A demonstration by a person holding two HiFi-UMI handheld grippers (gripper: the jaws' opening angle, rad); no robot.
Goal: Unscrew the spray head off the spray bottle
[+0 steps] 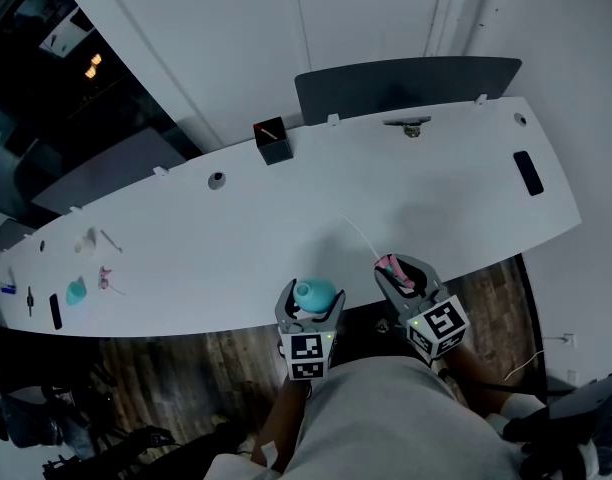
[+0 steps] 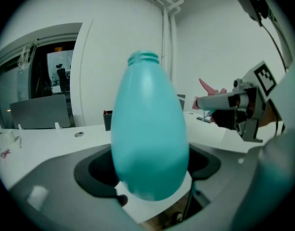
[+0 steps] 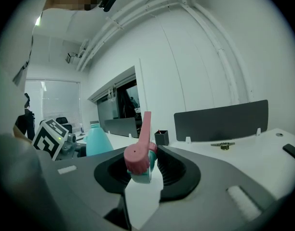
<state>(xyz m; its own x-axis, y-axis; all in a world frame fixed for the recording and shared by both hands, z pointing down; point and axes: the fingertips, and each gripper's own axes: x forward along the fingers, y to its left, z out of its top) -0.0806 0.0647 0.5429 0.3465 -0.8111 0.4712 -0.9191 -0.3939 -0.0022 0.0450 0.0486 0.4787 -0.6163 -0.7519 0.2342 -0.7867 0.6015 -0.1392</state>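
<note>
Both hands are held close in front of the person's body at the near edge of the white desk (image 1: 286, 218), side by side, with the grippers pointing away over the desk and tipped slightly down. The left gripper (image 1: 312, 298) has its jaws spread wide and clamped on the lower body of the teal bottle (image 2: 150, 129). The bottle stands with its long axis upright across the jaws, its bare threaded neck on top and open.

Just to the right, apart from the bottle, the right gripper (image 1: 401, 276) pinches the spray head (image 3: 138, 158) by its teal collar, jaws partly closed. The head is off the bottle: its pink trigger sticks straight up, its round nozzle end faces back along the gripper, and in the head view a thin white tube (image 1: 361, 236) runs from it out over the desk.

From the right gripper view the bottle shows at the left, beside the left gripper's marker cube (image 3: 50, 138). A black pot (image 1: 273, 141) sits at the desk's far edge.
</note>
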